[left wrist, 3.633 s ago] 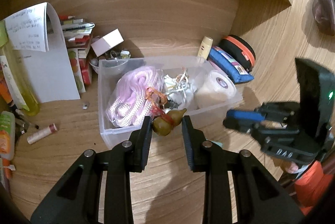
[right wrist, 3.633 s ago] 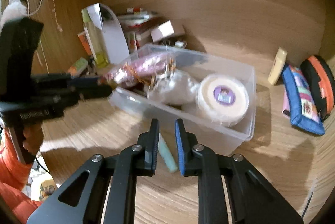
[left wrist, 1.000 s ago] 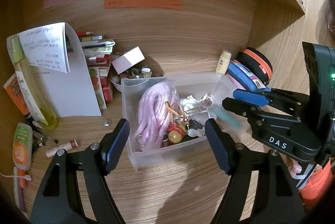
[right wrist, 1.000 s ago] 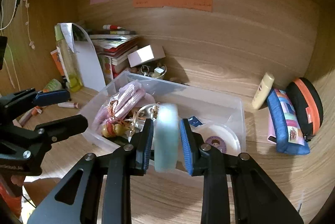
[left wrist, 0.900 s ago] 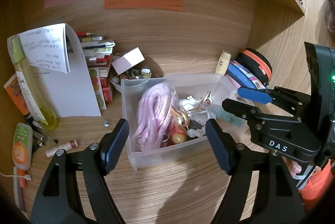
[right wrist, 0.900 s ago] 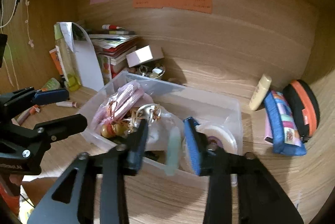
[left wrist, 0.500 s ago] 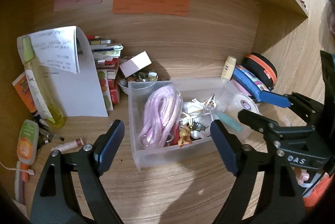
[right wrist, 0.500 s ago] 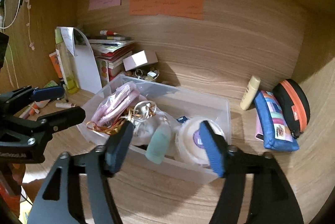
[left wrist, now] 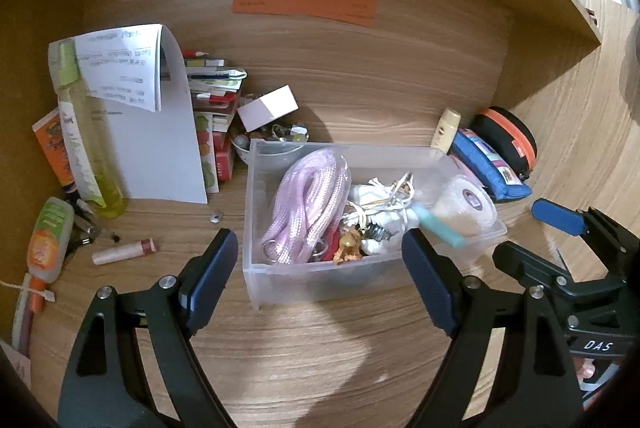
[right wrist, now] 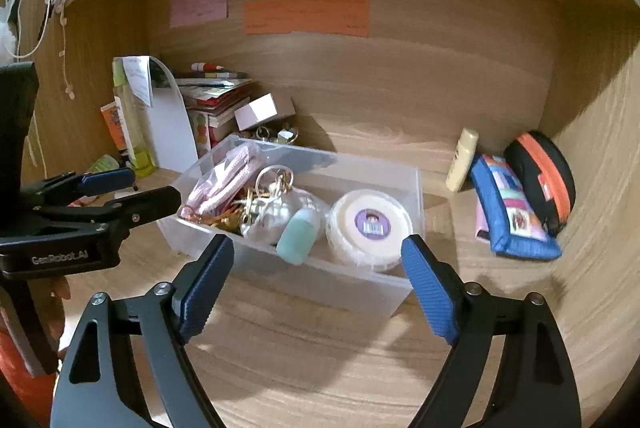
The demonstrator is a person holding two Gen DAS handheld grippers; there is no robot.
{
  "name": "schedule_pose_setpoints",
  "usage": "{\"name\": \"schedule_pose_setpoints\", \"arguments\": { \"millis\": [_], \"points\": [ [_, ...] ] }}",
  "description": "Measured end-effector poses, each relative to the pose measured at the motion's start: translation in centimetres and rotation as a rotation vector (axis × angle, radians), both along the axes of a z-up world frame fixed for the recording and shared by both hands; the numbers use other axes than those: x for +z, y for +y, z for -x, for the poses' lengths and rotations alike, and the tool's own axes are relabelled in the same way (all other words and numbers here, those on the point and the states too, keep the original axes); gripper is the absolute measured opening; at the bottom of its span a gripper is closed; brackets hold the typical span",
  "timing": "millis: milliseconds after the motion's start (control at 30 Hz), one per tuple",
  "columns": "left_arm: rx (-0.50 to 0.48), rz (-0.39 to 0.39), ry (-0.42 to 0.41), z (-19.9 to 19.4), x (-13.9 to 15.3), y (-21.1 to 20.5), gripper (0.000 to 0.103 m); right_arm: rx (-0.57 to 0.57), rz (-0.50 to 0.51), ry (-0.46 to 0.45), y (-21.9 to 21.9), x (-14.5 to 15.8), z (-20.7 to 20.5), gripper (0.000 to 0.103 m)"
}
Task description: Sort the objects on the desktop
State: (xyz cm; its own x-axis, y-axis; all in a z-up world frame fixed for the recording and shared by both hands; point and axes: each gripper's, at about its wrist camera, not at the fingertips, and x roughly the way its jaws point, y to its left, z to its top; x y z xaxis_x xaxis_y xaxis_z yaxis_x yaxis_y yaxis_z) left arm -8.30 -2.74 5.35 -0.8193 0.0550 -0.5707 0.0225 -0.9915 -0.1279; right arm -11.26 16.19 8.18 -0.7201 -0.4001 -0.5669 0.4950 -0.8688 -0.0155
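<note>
Left wrist alone shows lip balm (left wrist: 124, 252); both claws apart, empty.

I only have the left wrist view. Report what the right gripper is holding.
Observer: Nothing. The right gripper has just been opening; its jaws stand wide and empty.
Operator: Say how the teal tube sits.
Observer: The teal tube stands tilted inside the bin, between the white pouch and the tape roll.
Operator: Read the left gripper's side marking.
Observer: The left gripper reads "GenRobot.AI".
</note>
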Motion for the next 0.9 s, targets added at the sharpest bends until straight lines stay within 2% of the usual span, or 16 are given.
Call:
{"name": "schedule_pose_setpoints", "arguments": {
  "millis": [167,333,567,900],
  "points": [
    [0.018,0.019,0.011,-0.6,0.0,0.5,0.084,-0.011,0.013,-0.013,0.8,-0.2,-0.2,0.084],
    [0.050,0.074,0.034,-1.1,0.0,1.3,0.084,-0.007,0.022,-0.016,1.2,-0.2,-0.5,0.084],
    [0.047,0.121,0.039,-1.2,-0.2,2.1,0.084,0.001,0.025,-0.013,1.1,-0.2,-0.9,0.084],
    [0.043,0.111,0.042,-1.1,-0.1,1.9,0.084,-0.004,0.039,-0.020,1.3,-0.1,-0.7,0.084]
  ]
}}
